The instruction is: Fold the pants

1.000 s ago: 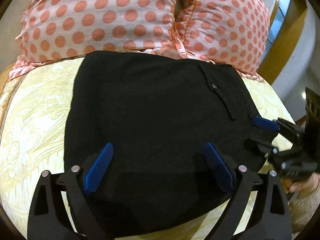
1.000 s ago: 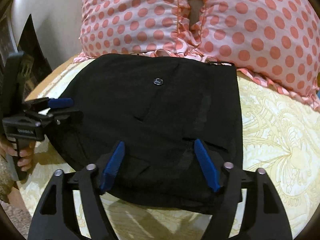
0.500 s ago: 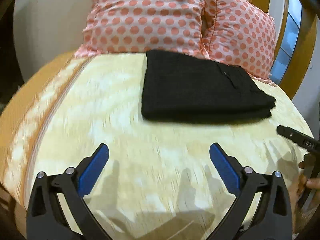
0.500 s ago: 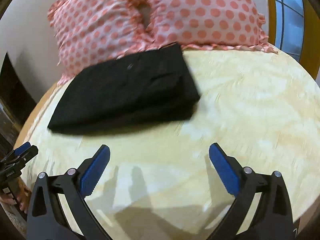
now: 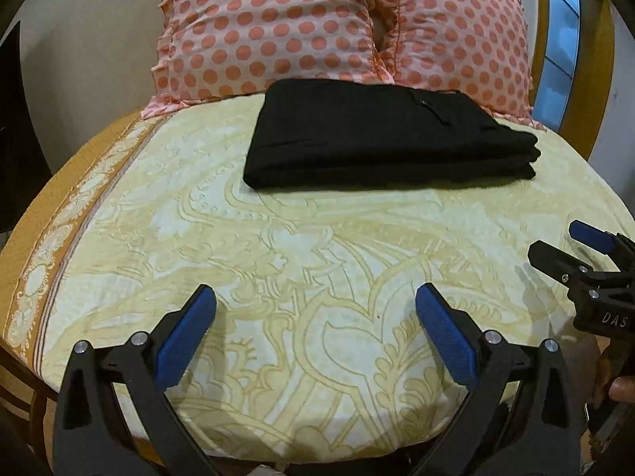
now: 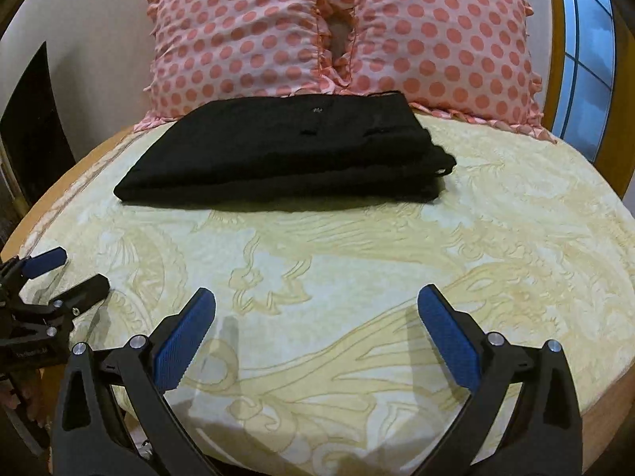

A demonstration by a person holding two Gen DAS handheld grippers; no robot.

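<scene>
The black pants lie folded into a flat rectangular stack at the far side of the bed, against the pillows; they also show in the right wrist view. My left gripper is open and empty, well back from the pants, over the near part of the bed. My right gripper is open and empty too, equally far back. The right gripper also shows at the right edge of the left wrist view, and the left gripper at the left edge of the right wrist view.
Two pink polka-dot pillows stand behind the pants. The yellow patterned bedsheet covers the bed, with an orange border at the left edge. A window is at the far right.
Both grippers have pulled back from the pants toward the near edge of the bed. The pants stay folded by the pillows.
</scene>
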